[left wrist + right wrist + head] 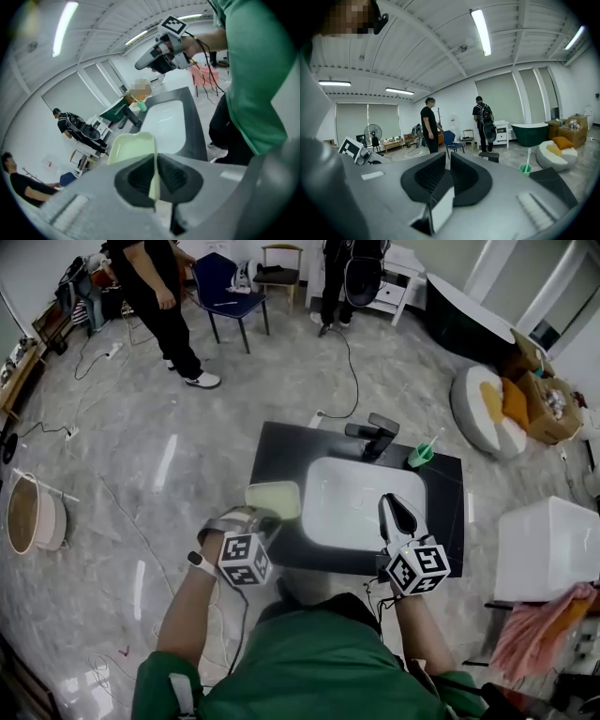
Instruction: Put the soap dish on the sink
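The pale green soap dish (273, 500) hangs over the left edge of the black counter (281, 444), just left of the white sink basin (361, 502). My left gripper (266, 517) is shut on the near rim of the dish. In the left gripper view the soap dish (131, 147) stands edge-on between the dark pads of the left gripper (155, 183). My right gripper (394, 505) hovers over the front right rim of the basin. In its own view the right gripper (447, 176) is shut, with nothing held.
A black faucet (375, 435) and a green cup with a toothbrush (421, 455) stand behind the basin. A white box (548, 545) is at the right. Two people (164, 296), a blue chair (230, 292) and floor cables (352, 362) lie beyond.
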`<state>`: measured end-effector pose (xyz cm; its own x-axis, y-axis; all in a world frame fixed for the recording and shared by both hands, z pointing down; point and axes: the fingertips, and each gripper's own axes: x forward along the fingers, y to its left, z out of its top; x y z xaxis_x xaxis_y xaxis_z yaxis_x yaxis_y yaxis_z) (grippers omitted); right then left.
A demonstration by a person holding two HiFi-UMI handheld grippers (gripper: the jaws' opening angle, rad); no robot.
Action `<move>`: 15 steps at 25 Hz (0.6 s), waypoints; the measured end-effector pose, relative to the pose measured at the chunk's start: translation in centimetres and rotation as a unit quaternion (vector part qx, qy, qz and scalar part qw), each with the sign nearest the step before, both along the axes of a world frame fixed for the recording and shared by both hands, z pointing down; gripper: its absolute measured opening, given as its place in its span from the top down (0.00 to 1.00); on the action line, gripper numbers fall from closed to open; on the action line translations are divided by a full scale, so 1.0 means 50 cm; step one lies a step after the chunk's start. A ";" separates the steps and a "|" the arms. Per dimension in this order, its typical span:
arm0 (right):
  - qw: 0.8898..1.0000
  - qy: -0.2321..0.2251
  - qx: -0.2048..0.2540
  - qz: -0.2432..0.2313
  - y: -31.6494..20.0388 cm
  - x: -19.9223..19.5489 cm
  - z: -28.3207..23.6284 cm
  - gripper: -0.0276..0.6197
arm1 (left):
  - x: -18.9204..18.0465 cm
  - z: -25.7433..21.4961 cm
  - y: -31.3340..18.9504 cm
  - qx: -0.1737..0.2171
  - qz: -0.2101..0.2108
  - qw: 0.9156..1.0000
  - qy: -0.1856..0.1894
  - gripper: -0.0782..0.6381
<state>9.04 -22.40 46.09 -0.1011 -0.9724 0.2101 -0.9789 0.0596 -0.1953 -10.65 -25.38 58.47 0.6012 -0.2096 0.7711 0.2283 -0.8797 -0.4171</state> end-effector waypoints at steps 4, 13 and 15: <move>1.000 0.002 -0.011 -0.008 -0.031 -0.005 0.016 0.91 | 0.006 0.029 -0.041 0.008 0.015 1.000 -0.005 0.86; 0.999 -0.016 -0.021 -0.026 -0.099 0.031 0.046 0.91 | 0.034 0.072 -0.123 -0.002 -0.003 1.000 -0.009 0.86; 0.999 -0.026 -0.028 -0.030 -0.113 0.047 0.065 0.91 | 0.049 0.096 -0.144 -0.007 -0.006 1.000 -0.015 0.86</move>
